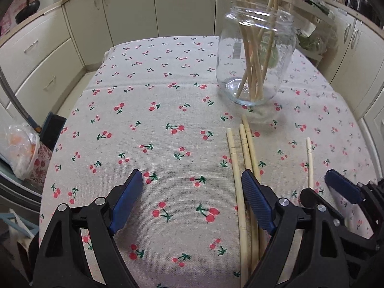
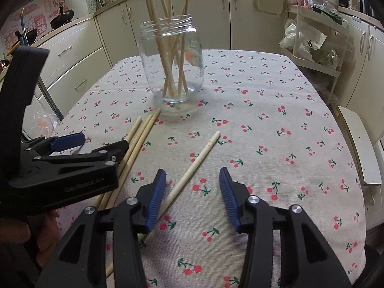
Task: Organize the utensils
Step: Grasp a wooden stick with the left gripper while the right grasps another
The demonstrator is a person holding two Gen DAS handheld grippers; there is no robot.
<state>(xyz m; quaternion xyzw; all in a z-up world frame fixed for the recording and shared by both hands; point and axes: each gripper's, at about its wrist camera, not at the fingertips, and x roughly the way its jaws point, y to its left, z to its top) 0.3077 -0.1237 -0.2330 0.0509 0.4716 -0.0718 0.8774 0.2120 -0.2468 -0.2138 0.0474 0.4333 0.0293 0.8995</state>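
A clear glass jar [image 2: 171, 60] stands upright on the cherry-print tablecloth [image 2: 264, 120] and holds about six wooden chopsticks leaning against its rim. In front of the jar four more chopsticks lie flat on the cloth: a bundle of three [image 1: 244, 158] side by side with its tips near the jar's base, and a single chopstick [image 2: 192, 168] lying apart to the right of the bundle. The left gripper [image 1: 189, 187] hangs released over the cloth, its right finger above the bundle of three, and the right gripper [image 2: 192, 187] is likewise unclenched, straddling the lower end of the single chopstick without pressing on it.
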